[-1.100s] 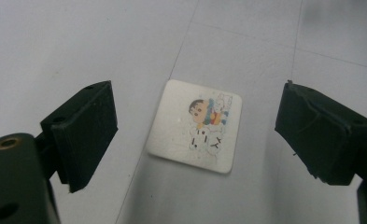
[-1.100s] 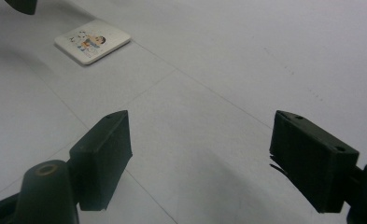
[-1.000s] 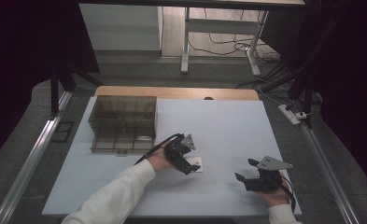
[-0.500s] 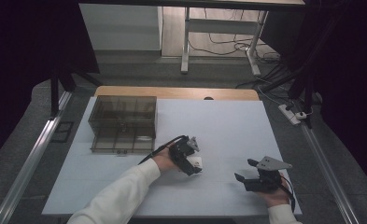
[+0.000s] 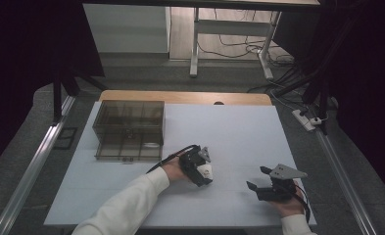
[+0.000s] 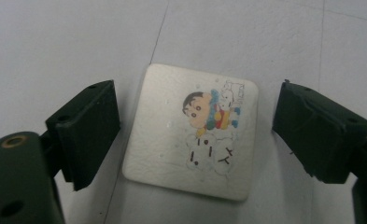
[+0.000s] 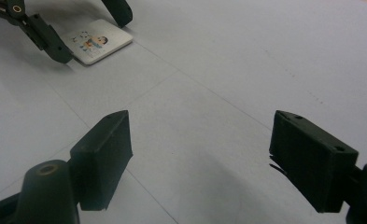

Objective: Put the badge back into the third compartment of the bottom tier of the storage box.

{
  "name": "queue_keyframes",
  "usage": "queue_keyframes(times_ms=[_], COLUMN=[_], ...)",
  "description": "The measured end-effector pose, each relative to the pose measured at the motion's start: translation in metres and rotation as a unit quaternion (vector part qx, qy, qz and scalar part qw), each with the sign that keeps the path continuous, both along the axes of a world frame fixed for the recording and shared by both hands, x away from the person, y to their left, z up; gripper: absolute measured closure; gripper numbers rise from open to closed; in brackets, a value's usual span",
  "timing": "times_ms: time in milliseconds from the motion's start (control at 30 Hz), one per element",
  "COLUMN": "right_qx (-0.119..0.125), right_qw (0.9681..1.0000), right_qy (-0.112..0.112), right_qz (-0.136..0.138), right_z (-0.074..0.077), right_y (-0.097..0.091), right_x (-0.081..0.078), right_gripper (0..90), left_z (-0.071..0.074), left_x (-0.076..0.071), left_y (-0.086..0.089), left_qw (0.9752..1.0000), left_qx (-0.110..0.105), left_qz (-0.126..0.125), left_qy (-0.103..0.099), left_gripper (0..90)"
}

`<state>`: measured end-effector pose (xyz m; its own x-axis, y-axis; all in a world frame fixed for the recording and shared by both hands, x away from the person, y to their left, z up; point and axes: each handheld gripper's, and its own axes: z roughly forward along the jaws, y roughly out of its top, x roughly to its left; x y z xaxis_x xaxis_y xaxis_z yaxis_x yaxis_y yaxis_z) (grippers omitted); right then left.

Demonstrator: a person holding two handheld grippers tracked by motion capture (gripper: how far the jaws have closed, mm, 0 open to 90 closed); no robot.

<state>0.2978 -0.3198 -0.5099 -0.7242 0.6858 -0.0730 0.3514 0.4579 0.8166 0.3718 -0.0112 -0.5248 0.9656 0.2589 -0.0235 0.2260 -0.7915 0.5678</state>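
Small white card (image 6: pixel 193 130) lies flat on the surface (image 5: pixel 239 132), squarely between the wide-spread jaws of the left tool (image 6: pixel 195 135), untouched; no long axis is noted. Right tool (image 7: pixel 200 158), also wide and empty, is held well apart

Counted on the white table (image 5: pixel 239 132): 1 square card w/ cartoon print (image 6: pixel 193 130); 1 dark clear compartment box (image 5: pixel 129 130), set at table's far left; 2 grippers, left gripper (image 5: pixel 205 172) and right gripper (image 5: pixel 258 178), both near table's front edge.
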Motion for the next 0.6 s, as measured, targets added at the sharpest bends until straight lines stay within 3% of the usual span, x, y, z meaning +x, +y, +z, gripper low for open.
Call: queue_keyframes(times_ms=[267, 600], right_qx=[0.003, 0.005], right_qw=[1.0, 1.0], right_qy=[0.001, 0.001], right_qz=[0.002, 0.003], right_z=[-0.0003, 0.0], right_y=[0.0009, 0.0009], right_x=[-0.0002, -0.0006], right_gripper=[20.7, 20.8], left_z=[0.0026, 0.0038], left_x=[-0.0043, -0.0057], left_y=[0.0017, 0.0024], left_qw=[0.9998, 0.9997], left_qx=[0.001, -0.002], left_qz=[-0.018, -0.022], left_qy=[-0.009, -0.01], left_gripper=[31.8, 32.7])
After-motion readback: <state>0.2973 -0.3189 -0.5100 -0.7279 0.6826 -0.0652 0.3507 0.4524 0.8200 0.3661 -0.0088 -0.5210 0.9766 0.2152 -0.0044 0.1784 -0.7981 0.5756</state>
